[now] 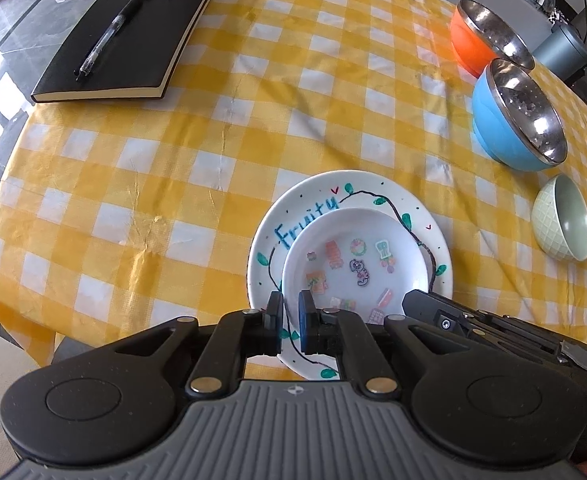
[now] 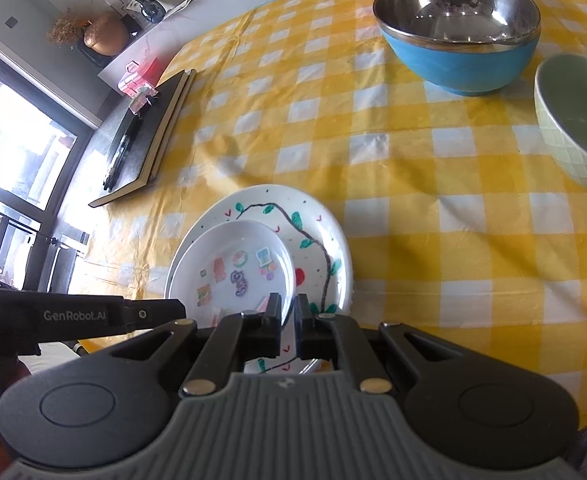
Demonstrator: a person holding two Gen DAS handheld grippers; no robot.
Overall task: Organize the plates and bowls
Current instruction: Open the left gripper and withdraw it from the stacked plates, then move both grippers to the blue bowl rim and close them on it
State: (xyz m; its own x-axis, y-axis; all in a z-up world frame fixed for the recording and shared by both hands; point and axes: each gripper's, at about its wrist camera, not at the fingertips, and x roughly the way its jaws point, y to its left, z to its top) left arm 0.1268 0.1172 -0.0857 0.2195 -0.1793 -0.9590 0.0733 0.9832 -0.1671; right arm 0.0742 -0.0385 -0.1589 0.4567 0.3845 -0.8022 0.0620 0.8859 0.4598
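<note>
Both grippers, L [image 1: 290, 312] & R [image 2: 289, 316], clamped, angled down

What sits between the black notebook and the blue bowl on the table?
Nothing: between the black notebook and the blue bowl there is only bare yellow checked tablecloth, clearest in the left wrist view.

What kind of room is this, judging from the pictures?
Probably a home dining area: a table under a yellow checked tablecloth holds plates and bowls, a shelf carries potted plants and a vase, and a large window stands beside it.
</note>
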